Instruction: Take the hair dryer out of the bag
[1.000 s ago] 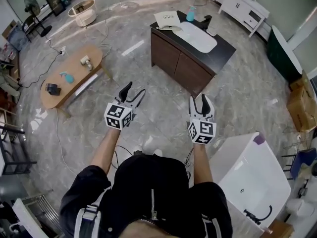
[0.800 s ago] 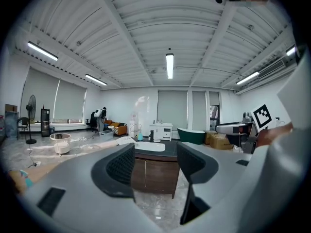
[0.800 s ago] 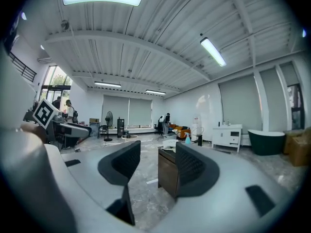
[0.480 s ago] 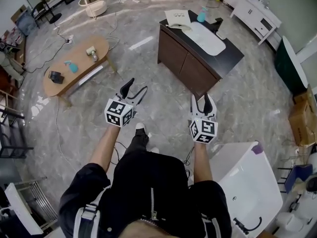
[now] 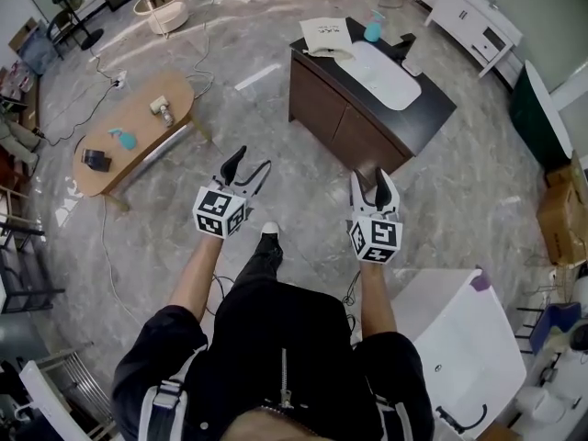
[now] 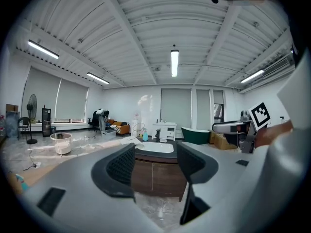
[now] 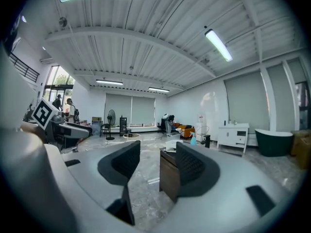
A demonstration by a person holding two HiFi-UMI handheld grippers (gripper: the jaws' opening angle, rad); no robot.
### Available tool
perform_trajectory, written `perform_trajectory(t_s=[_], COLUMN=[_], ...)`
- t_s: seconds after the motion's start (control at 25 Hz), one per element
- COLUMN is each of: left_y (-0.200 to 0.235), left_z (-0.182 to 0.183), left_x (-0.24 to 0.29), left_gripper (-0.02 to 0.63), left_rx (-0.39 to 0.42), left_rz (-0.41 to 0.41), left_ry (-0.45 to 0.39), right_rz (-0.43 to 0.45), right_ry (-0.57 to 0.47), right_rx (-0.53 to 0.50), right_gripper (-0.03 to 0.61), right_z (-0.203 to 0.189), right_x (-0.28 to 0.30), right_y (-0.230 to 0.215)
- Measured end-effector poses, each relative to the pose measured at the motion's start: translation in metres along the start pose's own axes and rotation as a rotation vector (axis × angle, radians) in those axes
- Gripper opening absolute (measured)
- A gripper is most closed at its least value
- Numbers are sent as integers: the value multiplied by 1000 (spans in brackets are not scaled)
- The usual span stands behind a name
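A white paper bag lies on the far end of a dark vanity cabinet, beside its white basin and a blue bottle. No hair dryer shows. My left gripper and right gripper are held out level over the floor, well short of the cabinet. Both are open and empty; the right jaws have just opened slightly further. The bag shows beyond the left gripper, and the bag also shows between the jaws of the right gripper.
A wooden coffee table with a spray bottle and small items stands at the left. A white bathtub is close at my right. Cables trail across the marble floor. A white dresser and cardboard boxes line the right side.
The person has stepped forward, so the cabinet sits nearer and a foot now shows between the arms. Both grippers moved along with the body, still apart and empty.
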State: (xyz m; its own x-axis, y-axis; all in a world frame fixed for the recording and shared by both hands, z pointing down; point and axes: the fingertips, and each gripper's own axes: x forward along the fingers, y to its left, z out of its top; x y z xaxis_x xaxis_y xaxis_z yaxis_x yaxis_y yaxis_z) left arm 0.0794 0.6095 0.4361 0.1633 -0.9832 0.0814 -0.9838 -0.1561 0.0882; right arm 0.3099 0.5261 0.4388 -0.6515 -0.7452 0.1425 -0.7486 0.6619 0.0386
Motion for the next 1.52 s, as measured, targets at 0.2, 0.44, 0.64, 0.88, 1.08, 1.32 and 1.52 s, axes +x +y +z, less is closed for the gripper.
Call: perform_trajectory(t_s=[0.2, 0.44, 0.64, 0.88, 1.08, 1.32, 1.52], left_y=[43, 85, 116, 143, 159, 173, 183], left_z=[12, 25, 29, 30, 28, 19, 15], left_x=[57, 116, 152, 179, 197, 227, 266], left_gripper=[275, 275, 275, 275, 275, 275, 275], left_rx=[5, 30, 30, 43, 31, 11, 16], left_rz=[-30, -89, -126, -163, -170, -172, -182], left_ry=[1, 7, 12, 26, 35, 50, 69], right_rz=[-21, -53, -75, -109, -113, -111, -111], right_ry=[15, 32, 37, 34, 33, 40, 48], right_rx=[11, 18, 23, 38, 34, 39, 55], right_gripper=[227, 227, 227, 227, 227, 225, 222], right_z=[7, 17, 24, 28, 31, 28, 22], right_x=[60, 123, 167, 203, 227, 258, 294], right_y=[-8, -14, -16, -18, -22, -36, -58])
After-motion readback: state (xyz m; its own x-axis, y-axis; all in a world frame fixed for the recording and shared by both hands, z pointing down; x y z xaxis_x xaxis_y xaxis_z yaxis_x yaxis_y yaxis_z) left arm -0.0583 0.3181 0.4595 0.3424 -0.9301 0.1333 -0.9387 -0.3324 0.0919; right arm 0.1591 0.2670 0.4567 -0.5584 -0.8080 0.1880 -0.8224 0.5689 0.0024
